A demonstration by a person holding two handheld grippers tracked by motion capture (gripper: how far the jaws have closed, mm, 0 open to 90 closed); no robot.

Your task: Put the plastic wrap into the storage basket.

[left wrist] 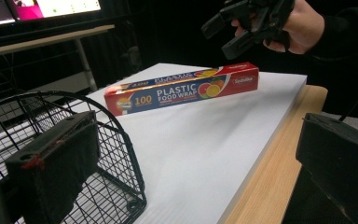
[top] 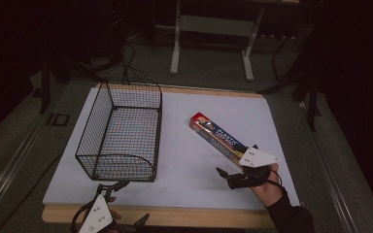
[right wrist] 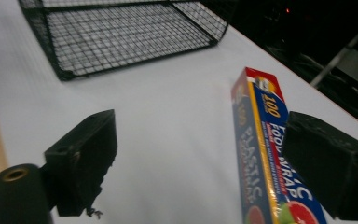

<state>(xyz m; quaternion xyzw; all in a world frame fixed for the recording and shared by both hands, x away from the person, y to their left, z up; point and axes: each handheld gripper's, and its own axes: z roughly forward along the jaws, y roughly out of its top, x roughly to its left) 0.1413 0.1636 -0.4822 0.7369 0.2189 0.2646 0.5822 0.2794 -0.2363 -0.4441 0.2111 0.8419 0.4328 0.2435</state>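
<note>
Food wrap box (top: 218, 137) lying aslant on white board (top: 184, 141), right of wire basket (top: 121, 131) | high view: right gripper (top: 229, 175) hovering spread beside box's near end | left gripper view: left gripper (left wrist: 191, 158) gaping, one jaw overlapping basket front | right gripper view: box passing just inside one jaw, unpinched.

white table (top: 184, 179), wire basket (top: 121, 131), wrap box (top: 218, 138)

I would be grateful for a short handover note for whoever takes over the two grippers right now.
Left gripper: open, holding nothing, at the near end of the wire basket.
Right gripper: open, holding nothing, at the near end of the plastic wrap box.
The box lies flat on the white board, right of the basket, which has nothing in it.
Done: nothing moved into the basket.
Left: probably grasp the box and put it in the basket.
</note>
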